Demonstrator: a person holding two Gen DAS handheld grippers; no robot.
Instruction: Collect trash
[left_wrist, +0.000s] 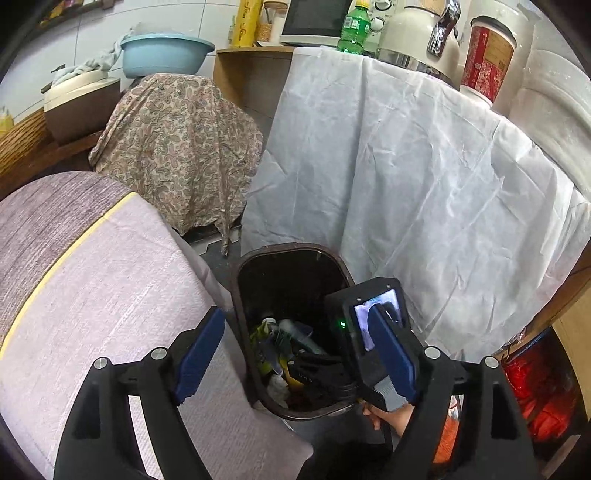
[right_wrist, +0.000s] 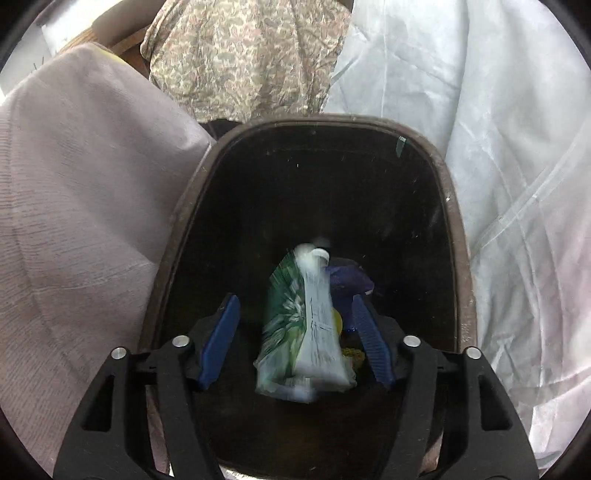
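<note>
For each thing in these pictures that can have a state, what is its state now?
trash bin: lidless, open, partly filled.
green-white packet: blurred, between the open pads, untouched by them.
right gripper: open, over the bin.
left gripper: open, empty.
white cloth: draped over the furniture.

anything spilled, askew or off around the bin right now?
Nothing spilled outside the bin. One oddity: the green-and-white pouch between the open right tongs is motion-blurred and touches neither pad, so it looks mid-drop into the bin. Left tongs are open and empty above the rim.
</note>
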